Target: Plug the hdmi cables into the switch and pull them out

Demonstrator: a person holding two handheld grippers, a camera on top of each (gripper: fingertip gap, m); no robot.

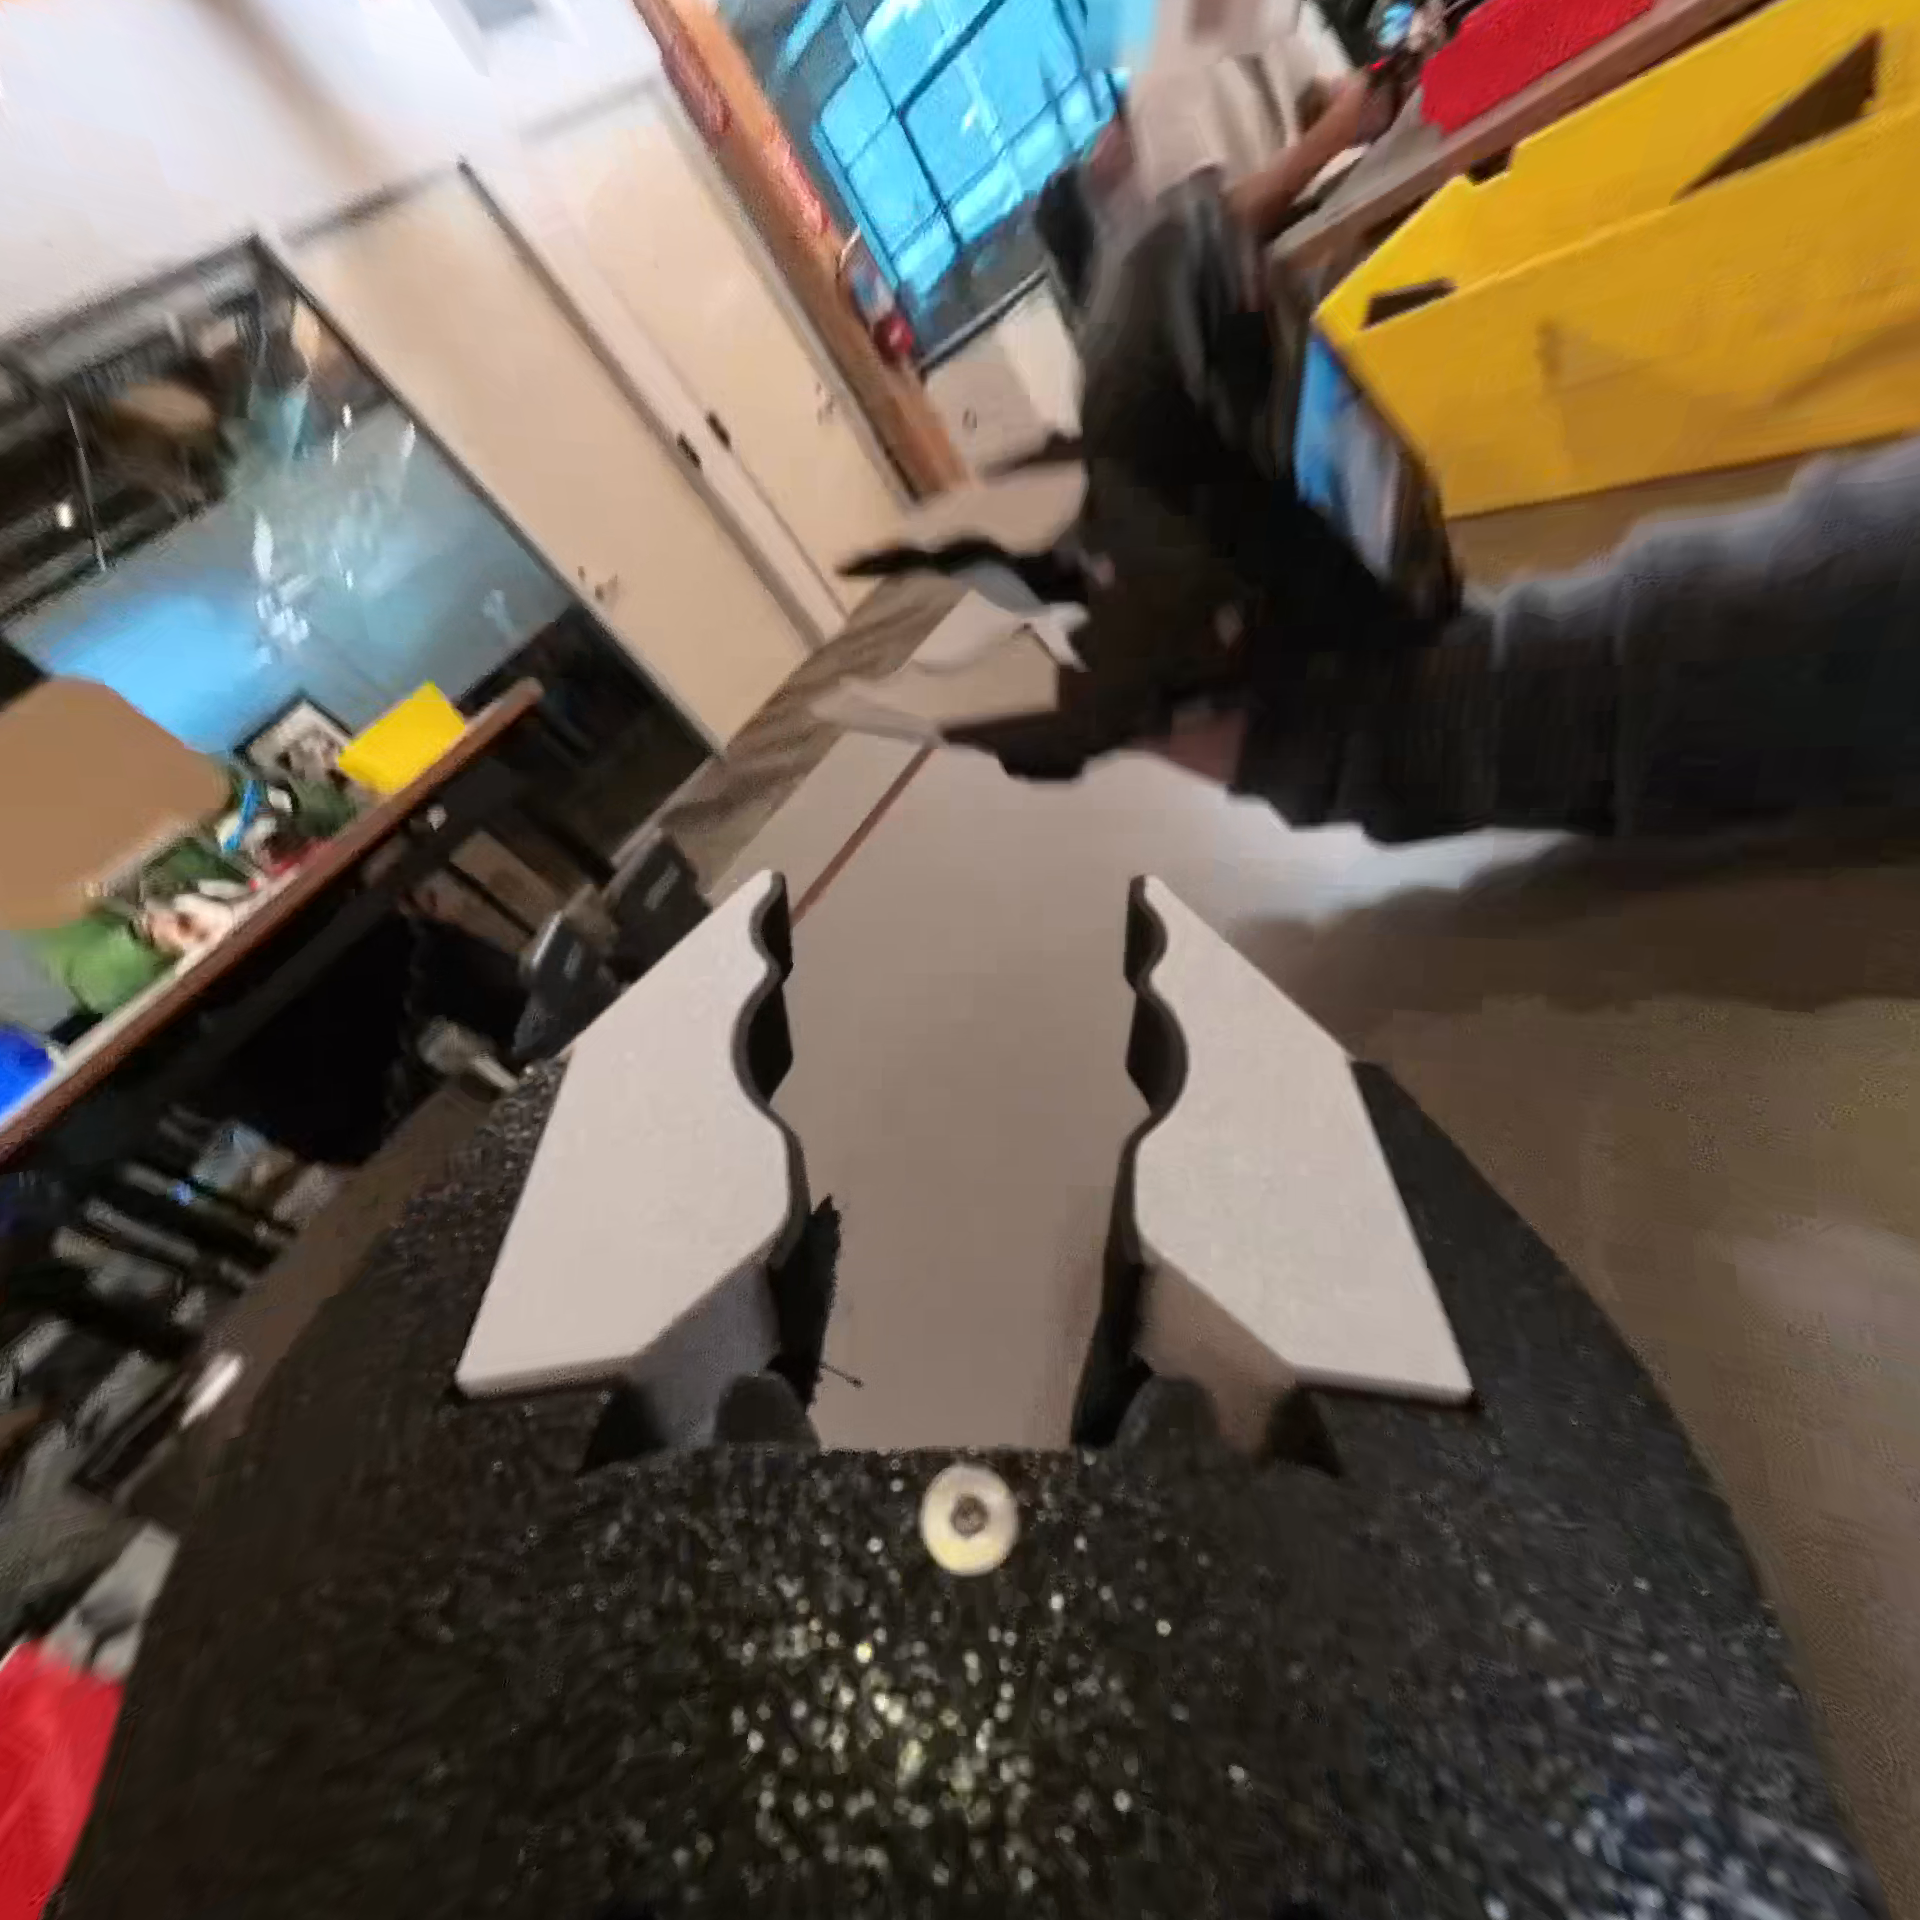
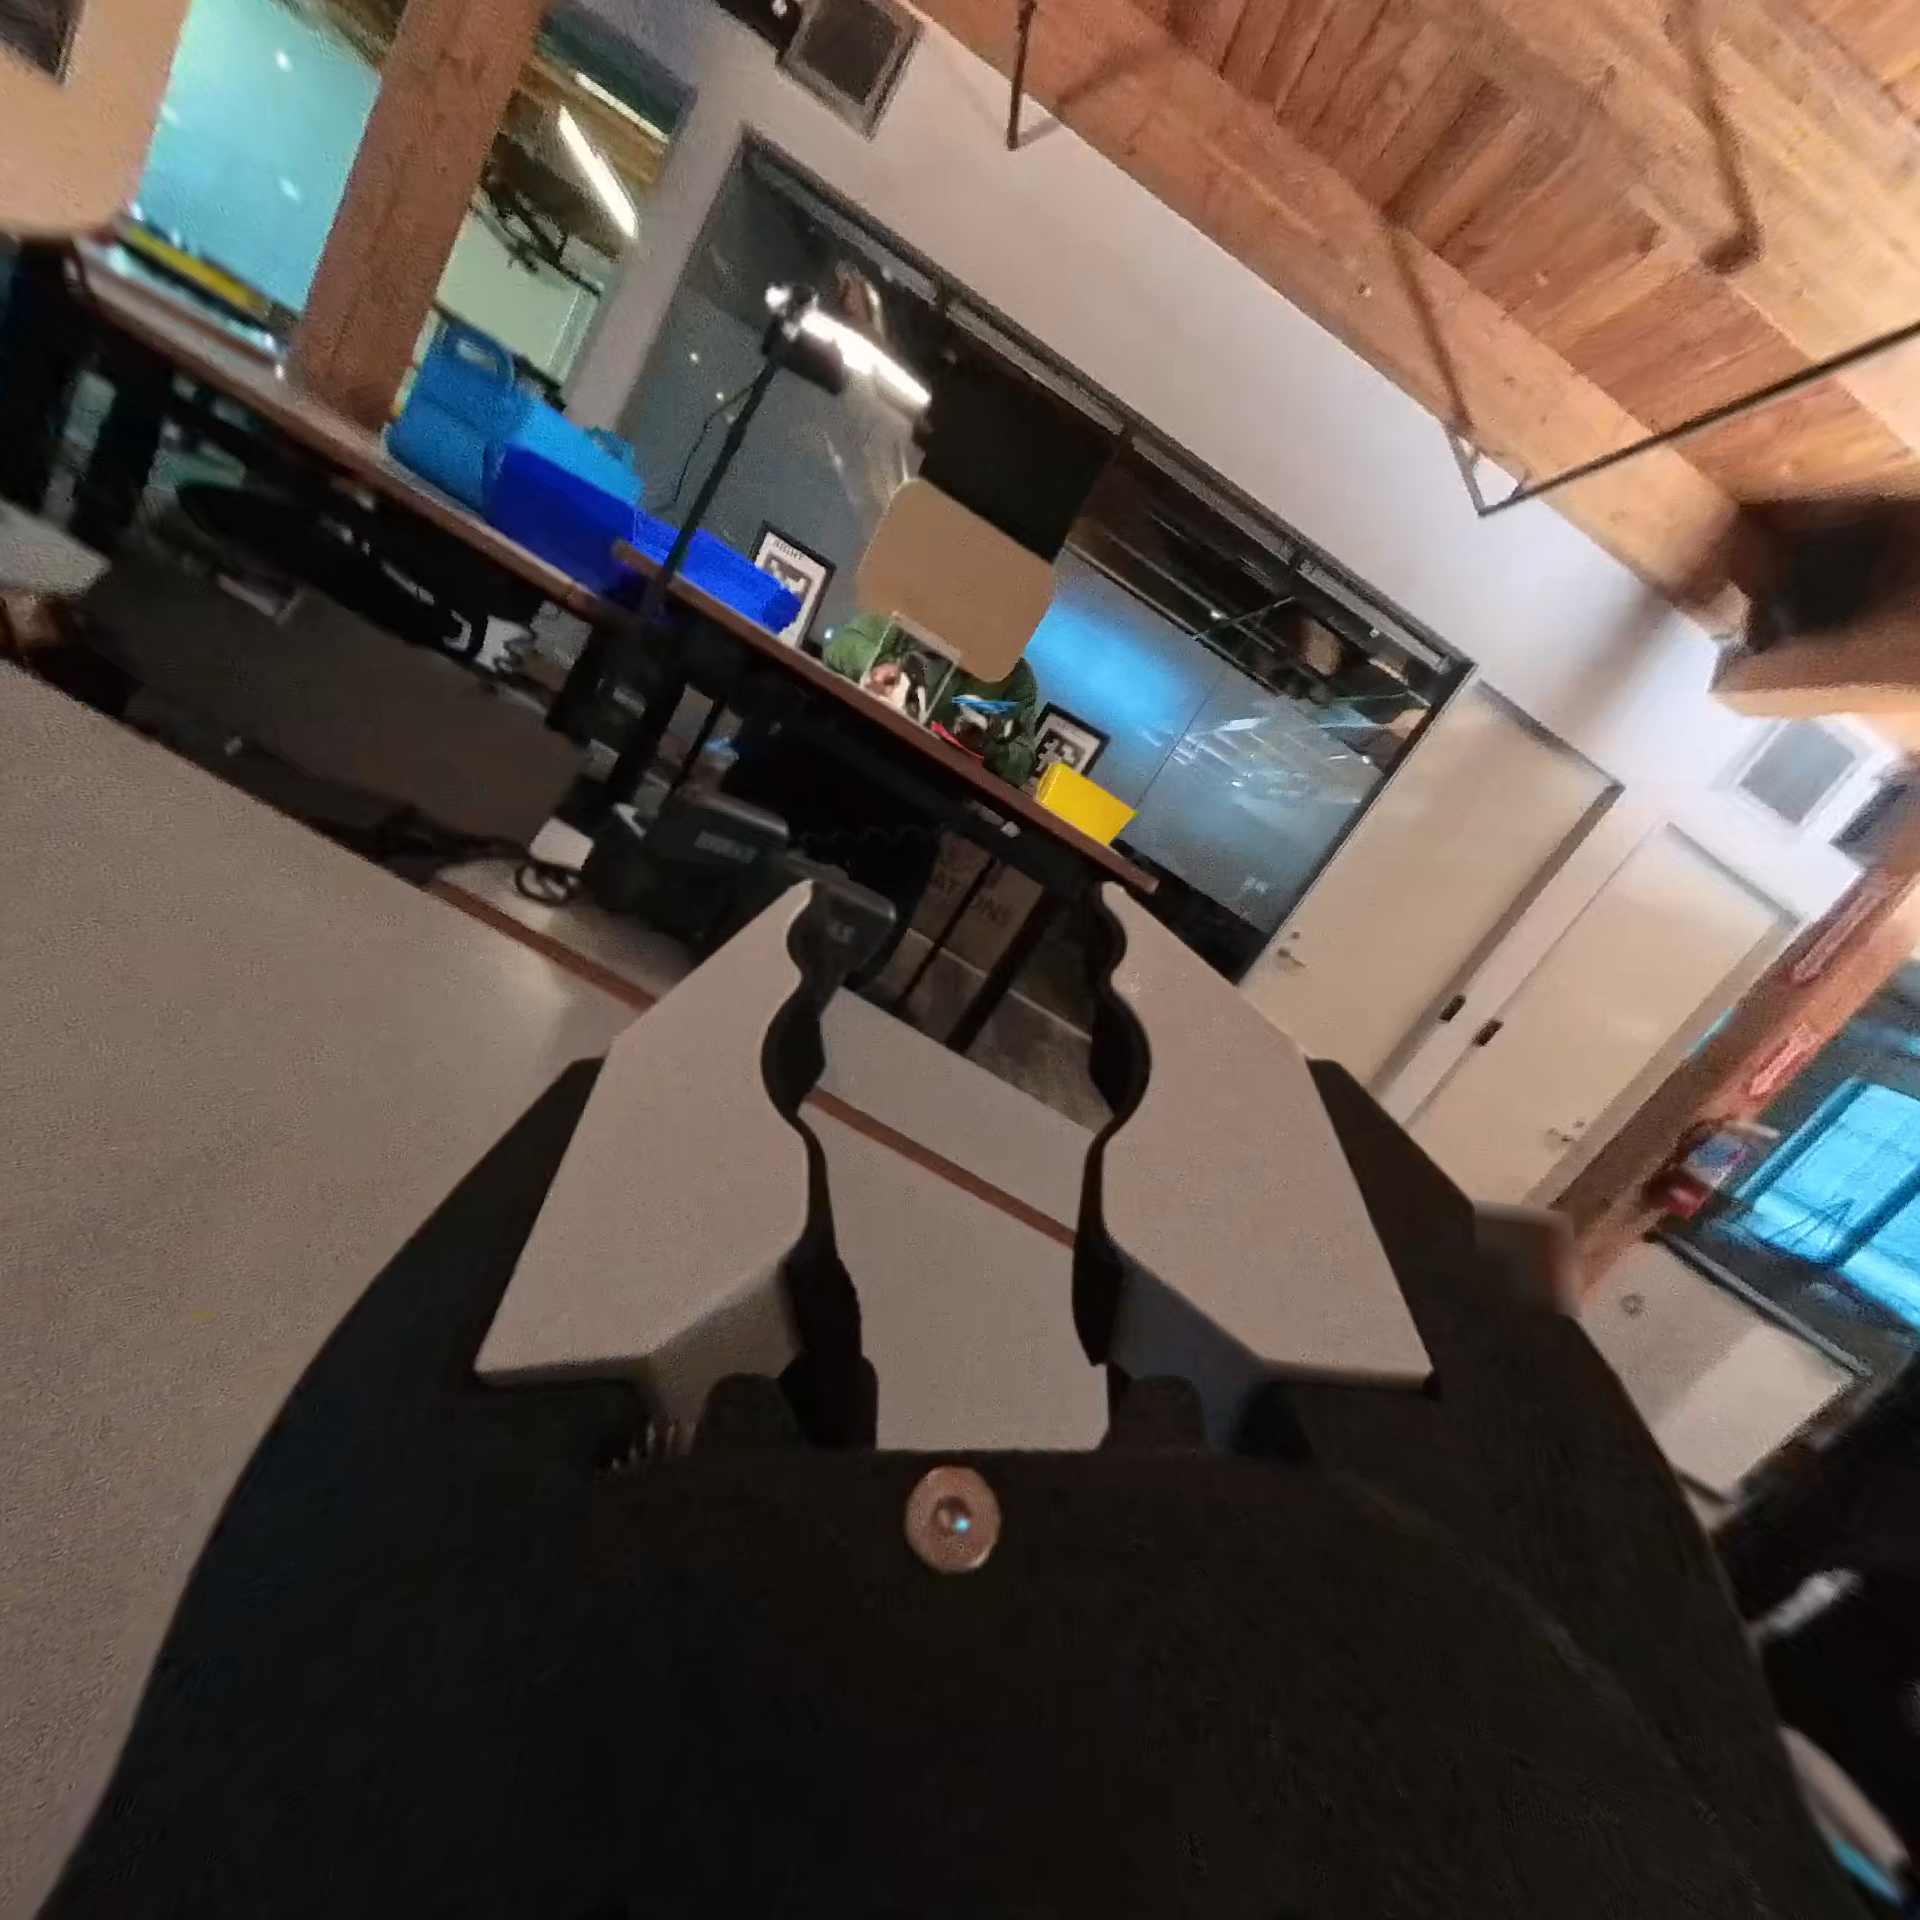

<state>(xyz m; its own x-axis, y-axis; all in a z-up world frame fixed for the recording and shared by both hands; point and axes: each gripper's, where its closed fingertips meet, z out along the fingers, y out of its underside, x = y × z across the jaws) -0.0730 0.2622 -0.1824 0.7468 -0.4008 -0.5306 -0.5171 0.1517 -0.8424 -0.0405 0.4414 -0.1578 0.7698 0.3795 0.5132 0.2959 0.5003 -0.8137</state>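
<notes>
Left wrist view and right wrist view: left gripper (image 1: 956,914) and right gripper (image 2: 956,914) raised off the table (image 1: 1558,1091), jaws released and empty, HDMI cables and switch out of sight; risk of blind descent striking the table.
</notes>
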